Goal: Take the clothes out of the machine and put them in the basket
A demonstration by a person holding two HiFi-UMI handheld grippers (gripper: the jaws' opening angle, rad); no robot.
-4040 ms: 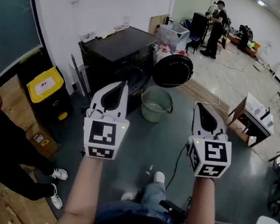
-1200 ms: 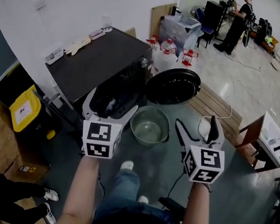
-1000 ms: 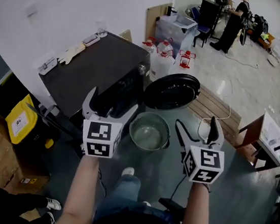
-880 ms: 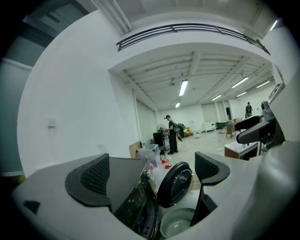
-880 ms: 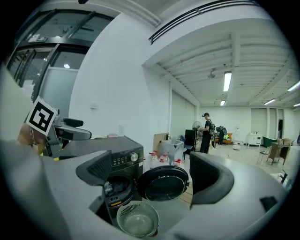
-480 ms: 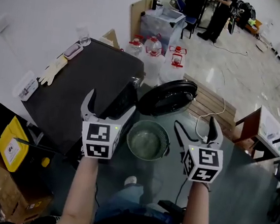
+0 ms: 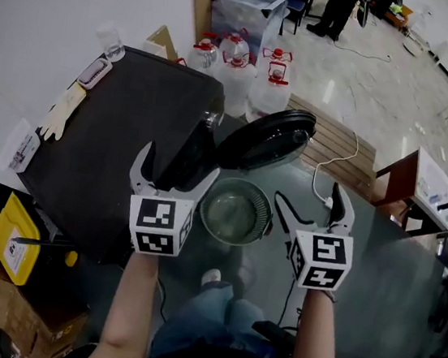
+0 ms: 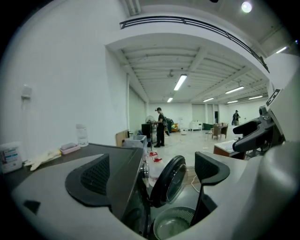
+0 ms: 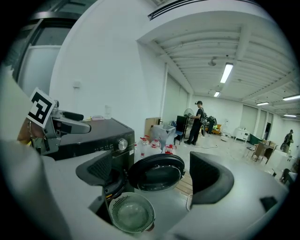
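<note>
Head view | left gripper, right gripper: jaws apart, empty | basket between them | machine interior unclear

My left gripper and right gripper are matt white plastic, with black, finely gridded pads. The machine has a dark matt top, and its door is glossy black around glass. The basket is pale green slotted plastic. The floor is smooth and faintly shiny, the pallet bare wood.
</note>
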